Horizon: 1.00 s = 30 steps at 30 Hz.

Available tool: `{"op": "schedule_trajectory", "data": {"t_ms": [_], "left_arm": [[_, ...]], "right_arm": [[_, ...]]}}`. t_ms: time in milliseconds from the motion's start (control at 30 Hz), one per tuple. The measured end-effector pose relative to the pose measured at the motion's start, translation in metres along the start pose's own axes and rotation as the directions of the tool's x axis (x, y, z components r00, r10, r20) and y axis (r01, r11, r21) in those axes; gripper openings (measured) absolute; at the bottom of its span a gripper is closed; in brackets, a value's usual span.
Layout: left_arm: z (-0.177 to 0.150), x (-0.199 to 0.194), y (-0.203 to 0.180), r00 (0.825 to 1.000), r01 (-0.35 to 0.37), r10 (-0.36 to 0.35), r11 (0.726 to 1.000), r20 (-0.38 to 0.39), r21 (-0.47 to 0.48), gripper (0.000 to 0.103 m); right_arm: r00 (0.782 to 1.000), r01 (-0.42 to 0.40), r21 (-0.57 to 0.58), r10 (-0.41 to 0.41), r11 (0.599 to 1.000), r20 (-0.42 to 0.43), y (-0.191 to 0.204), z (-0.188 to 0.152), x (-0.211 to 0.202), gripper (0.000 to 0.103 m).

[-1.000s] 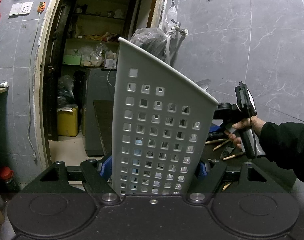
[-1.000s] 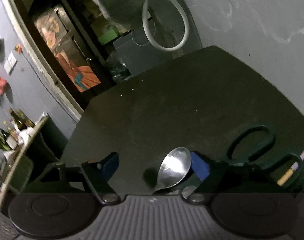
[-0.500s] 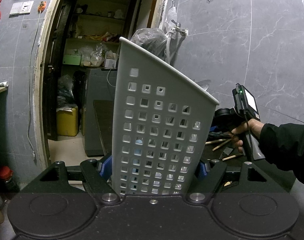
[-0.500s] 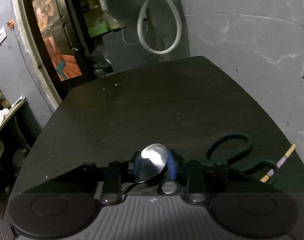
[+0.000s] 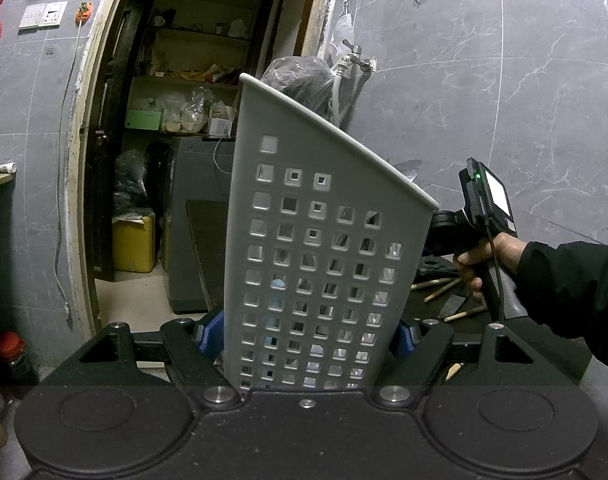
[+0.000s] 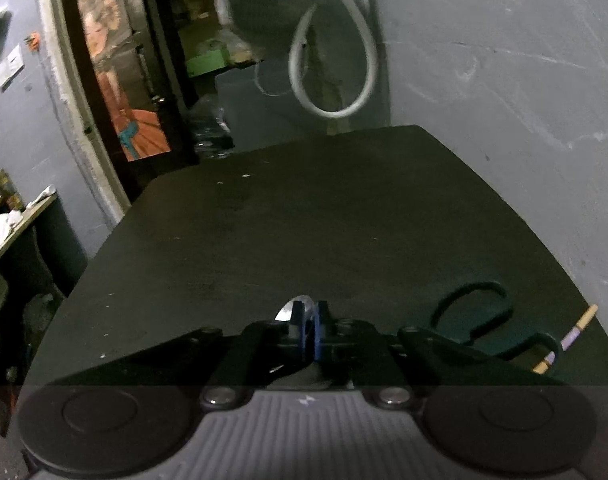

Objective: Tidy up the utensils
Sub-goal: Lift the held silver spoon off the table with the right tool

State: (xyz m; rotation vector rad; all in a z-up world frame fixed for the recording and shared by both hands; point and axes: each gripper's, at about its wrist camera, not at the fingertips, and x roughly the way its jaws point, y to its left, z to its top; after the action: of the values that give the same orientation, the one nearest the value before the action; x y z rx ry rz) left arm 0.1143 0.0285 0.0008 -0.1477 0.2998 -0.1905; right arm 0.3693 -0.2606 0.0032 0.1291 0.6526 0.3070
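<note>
Right gripper (image 6: 309, 330) jaws just been closing, now pinching shiny metal spoon (image 6: 294, 309), bowl poking forward past pads, long axis along fingers. Left gripper (image 5: 310, 330) clamping tall white perforated plastic caddy (image 5: 324, 248), tilted, open rim facing right hand (image 5: 484, 260). Dark-handled scissors (image 6: 492, 320) lying on matte black table (image 6: 304, 220).

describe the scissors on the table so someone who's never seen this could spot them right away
Start at the dark table top by the grey wall. Near its right front edge lie the dark-handled scissors, right of the shut right gripper. Their two big oval finger loops set them apart from the thin pale chopstick beside them.
</note>
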Motion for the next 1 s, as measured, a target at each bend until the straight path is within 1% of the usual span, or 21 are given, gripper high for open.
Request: {"op": "schedule_trajectory", "data": {"t_ms": [167, 267, 400, 600, 833, 1000], "left_arm": [[0.000, 0.000, 0.000, 1.000, 0.001, -0.001, 1.000, 0.000, -0.002, 0.079], [0.000, 0.000, 0.000, 1.000, 0.000, 0.000, 1.000, 0.000, -0.001, 0.079], [0.000, 0.000, 0.000, 1.000, 0.000, 0.000, 1.000, 0.000, -0.001, 0.079], [0.000, 0.000, 0.000, 1.000, 0.001, -0.001, 1.000, 0.000, -0.001, 0.079], [0.000, 0.000, 0.000, 1.000, 0.001, -0.001, 1.000, 0.000, -0.001, 0.079], [0.000, 0.000, 0.000, 1.000, 0.001, -0.001, 1.000, 0.000, -0.002, 0.079]], "right_arm": [[1.000, 0.006, -0.123, -0.005, 0.992, 0.002, 0.024, -0.003, -0.006, 0.003], [0.999, 0.028, -0.230, -0.024, 0.973, 0.021, 0.044, -0.009, -0.012, 0.003], [0.999, 0.031, -0.330, -0.023, 0.944, 0.029, 0.070, -0.019, -0.017, 0.003], [1.000, -0.007, -0.361, 0.015, 0.933, 0.019, 0.083, -0.026, -0.022, 0.003], [0.999, -0.022, -0.459, 0.040, 0.888, 0.029, 0.107, -0.040, -0.033, 0.003], [0.998, -0.038, -0.502, 0.057, 0.864, 0.023, 0.121, -0.050, -0.041, 0.003]]}}
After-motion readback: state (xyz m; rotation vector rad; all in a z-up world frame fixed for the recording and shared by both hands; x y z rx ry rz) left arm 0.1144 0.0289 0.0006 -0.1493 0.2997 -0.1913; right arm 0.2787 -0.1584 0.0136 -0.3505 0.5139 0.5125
